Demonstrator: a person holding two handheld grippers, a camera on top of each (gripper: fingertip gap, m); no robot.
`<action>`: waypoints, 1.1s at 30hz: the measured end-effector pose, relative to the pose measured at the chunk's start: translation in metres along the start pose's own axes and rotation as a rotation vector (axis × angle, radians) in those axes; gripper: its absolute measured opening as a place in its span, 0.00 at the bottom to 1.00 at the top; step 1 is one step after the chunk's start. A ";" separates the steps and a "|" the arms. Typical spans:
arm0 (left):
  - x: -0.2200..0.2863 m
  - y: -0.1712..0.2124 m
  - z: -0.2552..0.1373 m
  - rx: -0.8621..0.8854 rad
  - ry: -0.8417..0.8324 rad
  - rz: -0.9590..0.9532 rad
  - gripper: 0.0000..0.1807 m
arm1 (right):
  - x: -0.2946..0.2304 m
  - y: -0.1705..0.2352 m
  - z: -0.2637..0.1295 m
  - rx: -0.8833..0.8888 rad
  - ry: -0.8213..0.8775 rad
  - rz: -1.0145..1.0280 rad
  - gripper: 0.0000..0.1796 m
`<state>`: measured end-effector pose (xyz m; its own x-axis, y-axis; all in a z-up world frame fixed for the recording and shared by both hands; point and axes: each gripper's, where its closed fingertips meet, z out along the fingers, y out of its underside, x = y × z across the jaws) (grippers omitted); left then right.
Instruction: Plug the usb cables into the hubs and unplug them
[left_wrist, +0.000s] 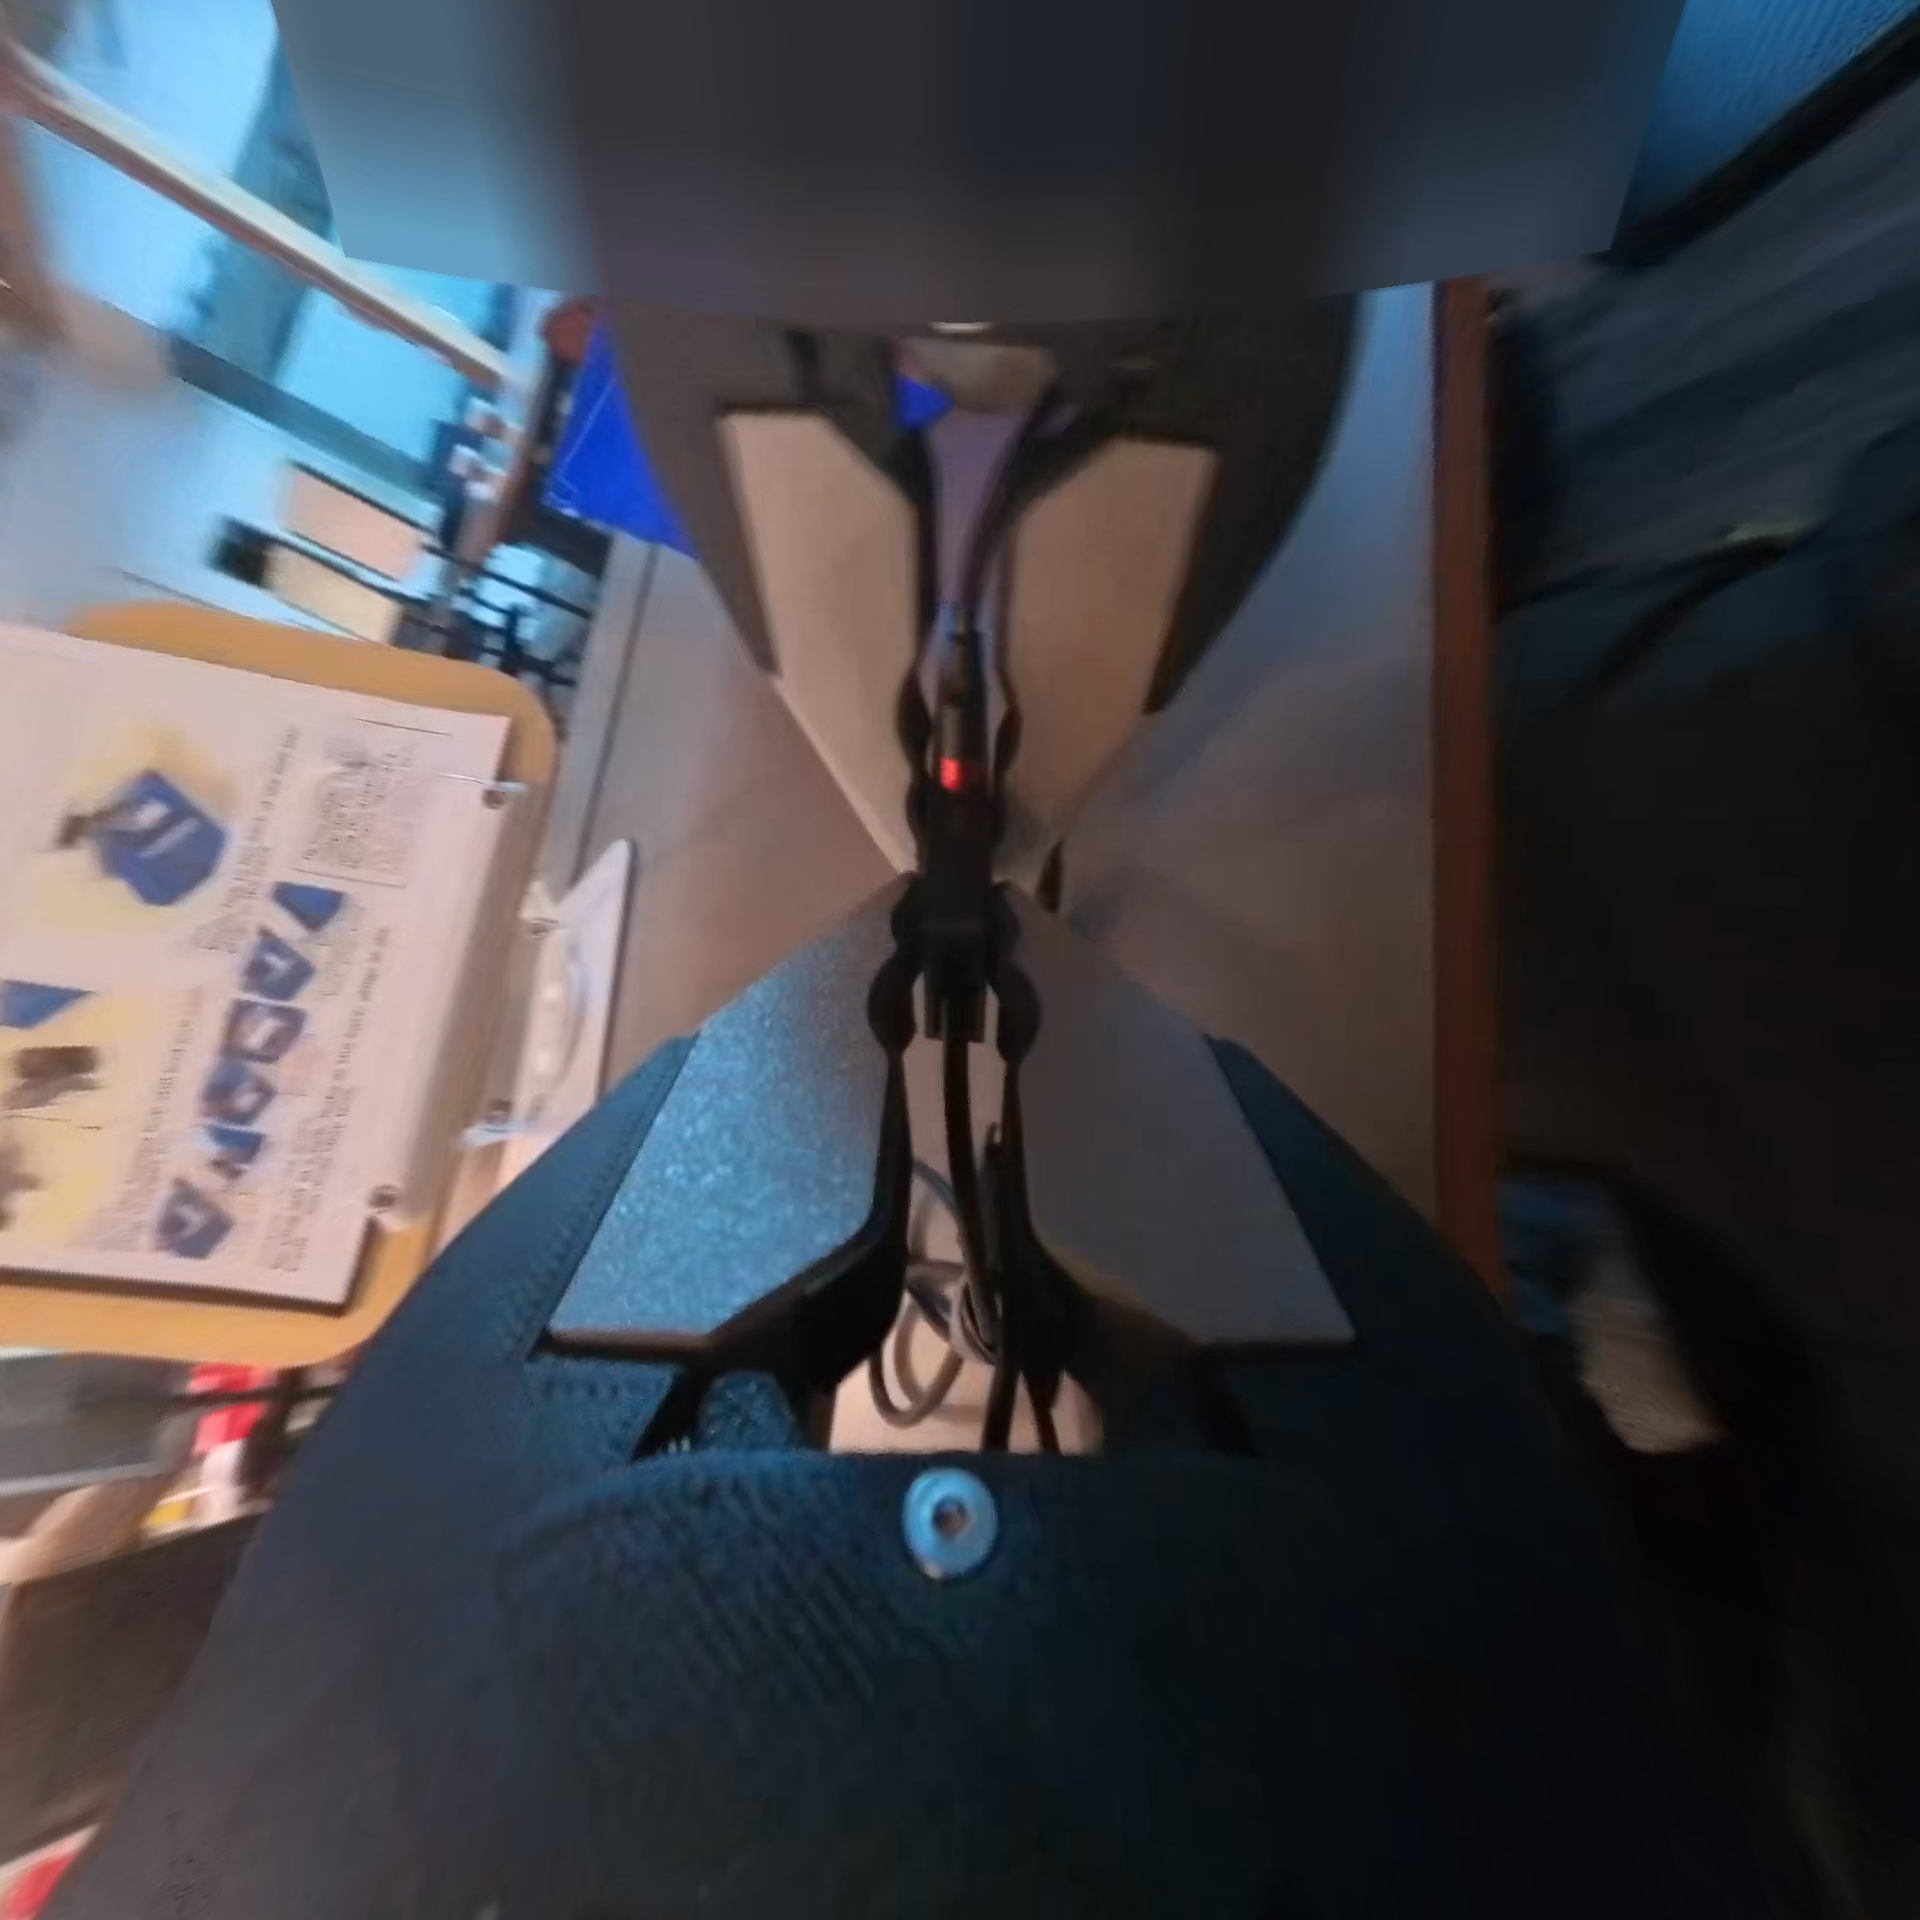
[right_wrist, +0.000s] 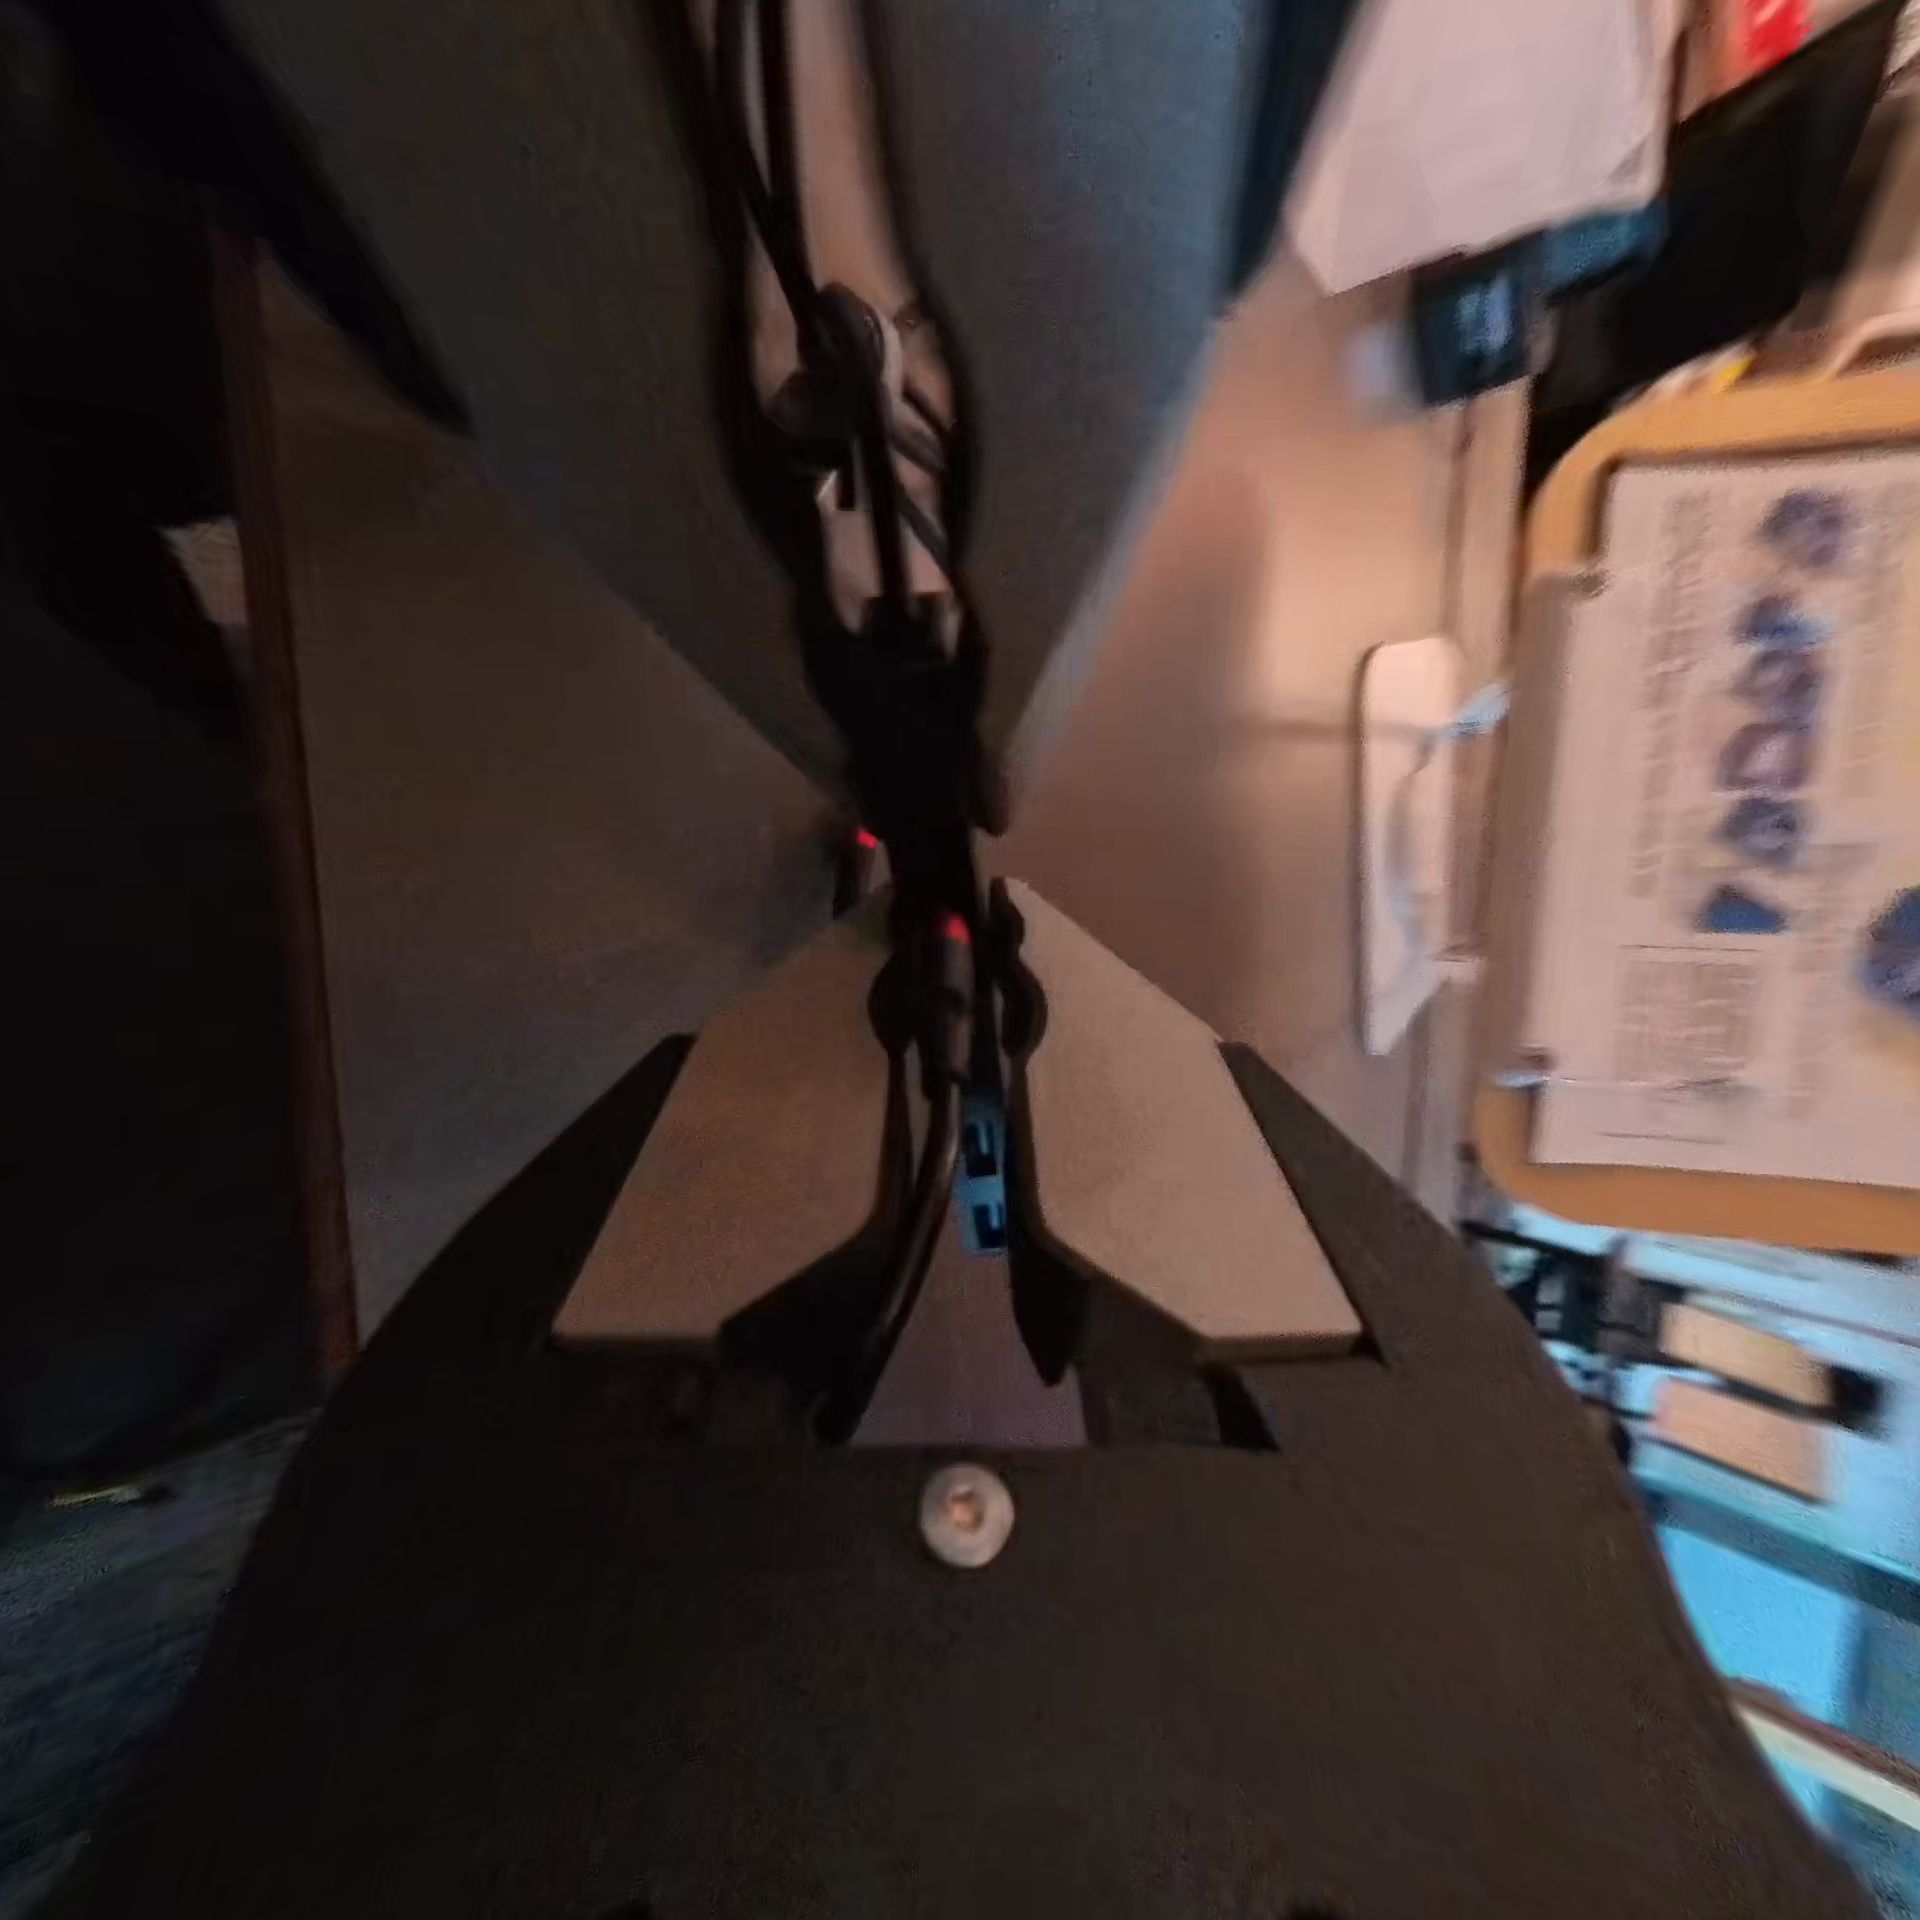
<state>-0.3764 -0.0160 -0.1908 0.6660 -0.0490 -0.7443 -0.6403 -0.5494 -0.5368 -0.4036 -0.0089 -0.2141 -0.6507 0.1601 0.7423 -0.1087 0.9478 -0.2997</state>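
Note:
My two grippers meet tip to tip above a grey table (left_wrist: 1299, 831). In the left wrist view, my left gripper (left_wrist: 956, 920) is shut on a black USB plug (left_wrist: 956, 966). Its black cables (left_wrist: 961, 1174) trail back between the fingers. My right gripper (left_wrist: 956, 821) faces it from above, shut on a black hub (left_wrist: 951, 774) with a red light. In the right wrist view, my right gripper (right_wrist: 951, 920) grips the hub (right_wrist: 948, 935), whose blue ports (right_wrist: 982, 1184) show between the fingers. The left gripper (right_wrist: 925, 790) is opposite. Blur hides whether the plug is seated.
A yellow tray (left_wrist: 488, 1174) holding a printed sheet (left_wrist: 260, 935) lies to the left, with a white object (left_wrist: 587, 935) beside it. They also show in the right wrist view, the tray (right_wrist: 1558, 499) and the white object (right_wrist: 1408, 831). The table's brown edge (left_wrist: 1465, 727) runs along the right.

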 end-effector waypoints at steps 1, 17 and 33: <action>-0.001 -0.002 -0.004 0.008 0.023 -0.019 0.04 | 0.000 -0.003 -0.003 0.011 -0.004 0.000 0.05; -0.123 -0.018 -0.164 0.130 -0.245 -0.516 0.09 | 0.275 0.160 -0.209 -0.153 0.435 0.446 0.05; -0.111 0.011 -0.117 -0.004 -0.173 -0.655 0.17 | 0.130 0.389 -0.022 -0.899 -0.415 0.105 0.08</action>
<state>-0.4123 -0.1146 -0.0678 0.8452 0.4291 -0.3186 -0.1233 -0.4235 -0.8975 -0.5141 0.3871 -0.2208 -0.8544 0.3089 0.4179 0.4628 0.8181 0.3414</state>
